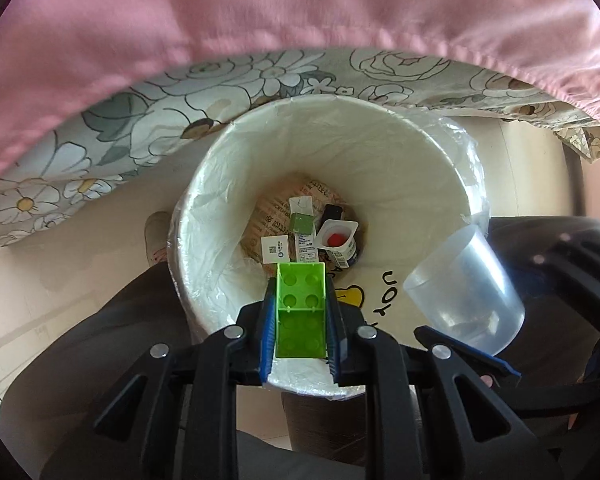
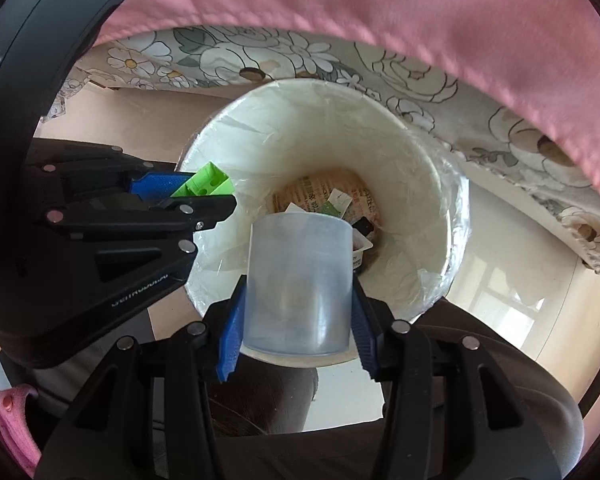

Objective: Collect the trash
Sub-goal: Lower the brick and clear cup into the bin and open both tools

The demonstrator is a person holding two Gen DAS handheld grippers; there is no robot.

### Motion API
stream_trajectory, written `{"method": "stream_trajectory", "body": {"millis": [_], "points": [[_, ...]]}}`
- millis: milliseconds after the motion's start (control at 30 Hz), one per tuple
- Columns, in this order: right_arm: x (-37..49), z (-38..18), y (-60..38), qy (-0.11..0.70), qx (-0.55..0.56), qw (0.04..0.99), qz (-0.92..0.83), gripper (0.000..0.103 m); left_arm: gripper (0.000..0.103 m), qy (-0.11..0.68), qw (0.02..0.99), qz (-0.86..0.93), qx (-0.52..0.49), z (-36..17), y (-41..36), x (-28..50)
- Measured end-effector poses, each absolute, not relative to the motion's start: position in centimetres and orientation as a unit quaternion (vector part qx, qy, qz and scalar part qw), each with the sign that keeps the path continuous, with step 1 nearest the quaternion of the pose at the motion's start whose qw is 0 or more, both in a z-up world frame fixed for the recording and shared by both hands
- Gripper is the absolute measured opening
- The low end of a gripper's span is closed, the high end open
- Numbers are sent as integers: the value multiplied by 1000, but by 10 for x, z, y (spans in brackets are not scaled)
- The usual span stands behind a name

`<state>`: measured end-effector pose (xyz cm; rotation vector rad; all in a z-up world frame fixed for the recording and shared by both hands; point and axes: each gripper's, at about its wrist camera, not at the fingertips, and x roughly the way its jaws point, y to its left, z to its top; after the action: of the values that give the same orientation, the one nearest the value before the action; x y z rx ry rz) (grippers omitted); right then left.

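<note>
My left gripper is shut on a green toy brick, held over the near rim of a white bin lined with clear plastic. My right gripper is shut on a clear plastic cup, also above the bin. From the left wrist view the cup hangs at the bin's right rim. In the right wrist view the green brick and the left gripper show at the bin's left rim. At the bin's bottom lie a yogurt pot, paper scraps and a printed wrapper.
A pink cloth and a floral cloth hang over the far side of the bin. The bin stands on a pale tiled floor. A person's dark-trousered legs flank the bin, with a shoe at its left.
</note>
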<state>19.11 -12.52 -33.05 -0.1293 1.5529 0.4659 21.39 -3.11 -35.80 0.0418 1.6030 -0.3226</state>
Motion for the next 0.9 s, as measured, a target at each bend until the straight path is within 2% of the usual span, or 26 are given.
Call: {"method": "stream_trajectory", "body": {"millis": [333,833,867,900], "points": [[201,-381,-128,730,-34,657,185,48,23,737,660,-143,-35,-405,-32,224],[212,-427,-120,748,-37,637,184,49,23,759,638,-124,-36,-441,-33,234],[213,-428,-119,745,-43,641,181,49,24,761,636,-122,-32,-441,-34,234],[213,-429,-117,743,-50,642,180,49,30,762,636,-121,-29,-443,-35,234]]}}
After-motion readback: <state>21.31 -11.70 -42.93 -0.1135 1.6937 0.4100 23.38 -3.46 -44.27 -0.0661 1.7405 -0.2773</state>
